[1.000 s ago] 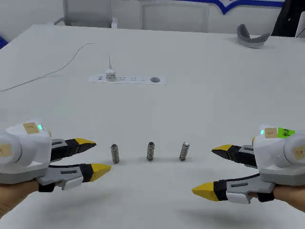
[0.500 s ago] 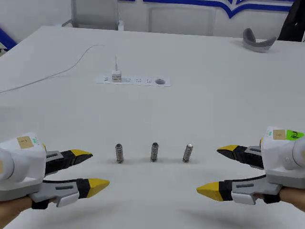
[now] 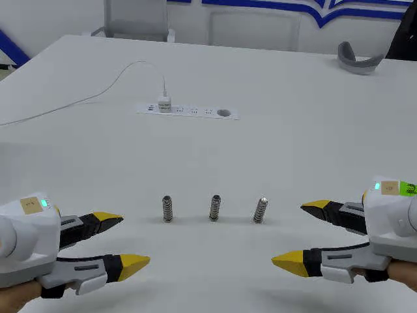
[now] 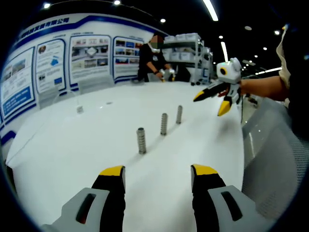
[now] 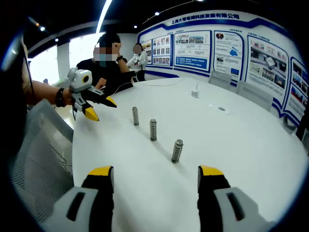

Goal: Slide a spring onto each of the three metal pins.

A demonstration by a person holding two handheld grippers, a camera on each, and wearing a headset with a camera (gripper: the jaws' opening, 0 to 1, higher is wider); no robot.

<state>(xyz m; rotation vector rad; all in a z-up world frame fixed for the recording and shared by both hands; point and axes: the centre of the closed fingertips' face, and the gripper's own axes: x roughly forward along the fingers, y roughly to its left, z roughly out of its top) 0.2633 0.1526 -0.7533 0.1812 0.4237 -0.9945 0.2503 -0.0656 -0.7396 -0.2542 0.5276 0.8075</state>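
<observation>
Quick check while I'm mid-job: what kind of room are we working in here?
Probably a company showroom or meeting room rather than a workshop: a large white table carrying a power strip, poster panels with blue trim along the wall, and storage shelves at the back.

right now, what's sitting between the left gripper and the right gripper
Three upright spring-covered pins in a row on the table, between the left gripper and right gripper, seen in the head view.
</observation>
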